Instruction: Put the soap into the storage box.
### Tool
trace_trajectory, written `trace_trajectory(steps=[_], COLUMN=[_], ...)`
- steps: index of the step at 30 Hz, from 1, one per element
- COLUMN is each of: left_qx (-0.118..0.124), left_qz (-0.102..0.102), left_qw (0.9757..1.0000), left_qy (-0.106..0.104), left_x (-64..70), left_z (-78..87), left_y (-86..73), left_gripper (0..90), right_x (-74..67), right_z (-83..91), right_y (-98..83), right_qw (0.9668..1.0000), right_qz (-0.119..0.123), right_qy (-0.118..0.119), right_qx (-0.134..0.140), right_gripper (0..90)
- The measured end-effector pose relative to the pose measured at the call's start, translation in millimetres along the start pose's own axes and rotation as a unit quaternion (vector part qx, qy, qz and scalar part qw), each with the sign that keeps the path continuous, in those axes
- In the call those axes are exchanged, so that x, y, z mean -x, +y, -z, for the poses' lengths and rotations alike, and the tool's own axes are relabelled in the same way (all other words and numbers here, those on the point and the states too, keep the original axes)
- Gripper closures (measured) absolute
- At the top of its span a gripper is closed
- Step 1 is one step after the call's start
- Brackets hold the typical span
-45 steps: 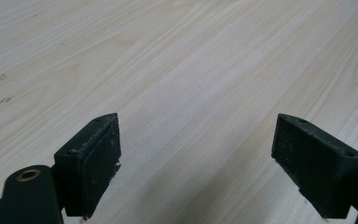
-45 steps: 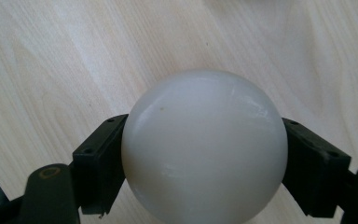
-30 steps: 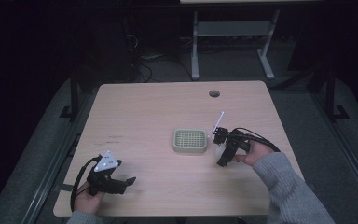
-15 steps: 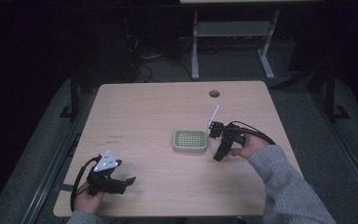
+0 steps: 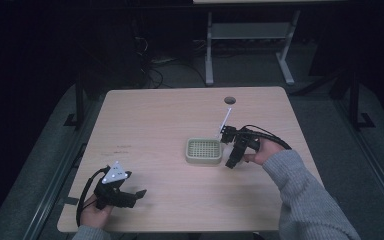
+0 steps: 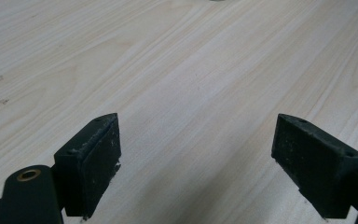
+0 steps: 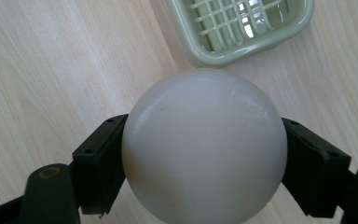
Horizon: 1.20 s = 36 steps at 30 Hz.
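Right gripper (image 7: 200, 154), clamped on a white ball (image 7: 200, 144) seated between its two black jaws, hangs just beside the right edge of the tray. We see the pale wooden desk (image 5: 155, 125) carrying a green grid-bottomed tray (image 5: 203, 151) near its middle. Left gripper (image 5: 130, 194), at the desk's near left corner and well apart from the tray, holds nothing, its jaws spread wide over bare wood.
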State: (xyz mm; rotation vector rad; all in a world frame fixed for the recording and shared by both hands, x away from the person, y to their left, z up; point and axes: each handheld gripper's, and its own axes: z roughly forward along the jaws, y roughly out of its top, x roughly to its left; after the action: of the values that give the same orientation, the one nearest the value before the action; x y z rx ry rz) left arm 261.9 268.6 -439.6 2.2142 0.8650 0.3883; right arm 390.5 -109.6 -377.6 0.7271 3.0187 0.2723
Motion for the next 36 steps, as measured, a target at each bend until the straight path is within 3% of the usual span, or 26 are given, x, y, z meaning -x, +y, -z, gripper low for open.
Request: trace_trajectory(steps=[17,36], left_qx=[0.001,0.002], left_qz=[0.0,0.005], left_qw=[1.0,1.0], left_qy=[-0.001,-0.002], left_x=[0.1,-0.8], left_z=[-1.2,-0.7], left_y=[0.2,-0.3], left_gripper=[15.3,15.2], right_x=[10.0,15.4], right_z=[-7.2,-10.3], right_y=[8.4,29.4], right_qw=[0.9999,0.9999], right_qz=[-0.005,0.0], right_qy=[0.012,0.011], right_qx=[-0.003,-0.005], right_gripper=[22.2,22.1])
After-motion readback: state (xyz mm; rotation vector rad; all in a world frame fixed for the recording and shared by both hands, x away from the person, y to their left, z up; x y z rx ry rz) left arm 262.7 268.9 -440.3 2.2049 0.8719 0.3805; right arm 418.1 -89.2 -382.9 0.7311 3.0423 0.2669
